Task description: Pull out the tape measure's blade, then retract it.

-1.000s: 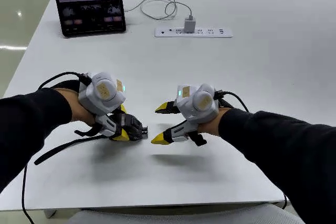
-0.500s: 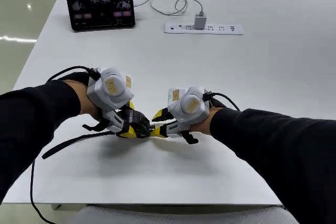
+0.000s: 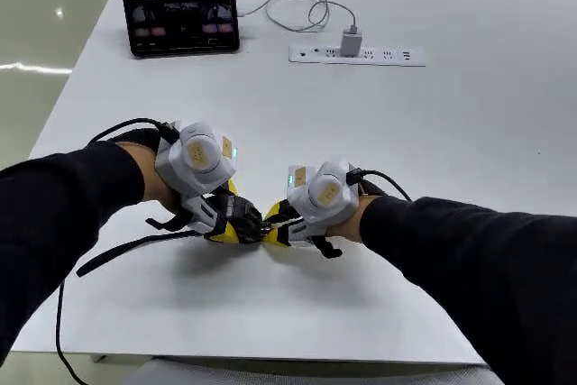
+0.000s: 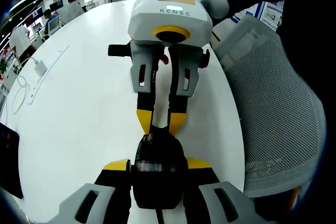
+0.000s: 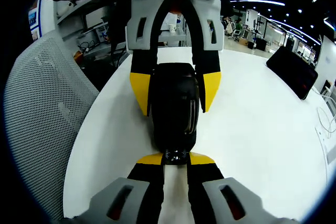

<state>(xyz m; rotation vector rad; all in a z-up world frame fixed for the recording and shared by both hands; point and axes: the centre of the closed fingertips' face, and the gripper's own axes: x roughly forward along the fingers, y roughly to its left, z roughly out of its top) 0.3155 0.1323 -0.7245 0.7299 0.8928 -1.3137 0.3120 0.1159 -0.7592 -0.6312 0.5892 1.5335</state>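
Tape measure [image 5: 174, 106] near front edge of tabletop [image 3: 361, 132], clamped in left gripper [image 4: 157, 165] to anchor it, right gripper [image 5: 176, 159] pinched shut on blade hook [image 5: 176, 154] at its mouth, ready for 1 straight pull apart.

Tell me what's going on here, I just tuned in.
A person at a white table works a claw in each hand. The left claw grips the black tape measure by its sides. The right claw is closed on the blade tip at the mouth of the case. The two claws sit nose to nose and no length of blade is out yet, so the pull looks about to start.
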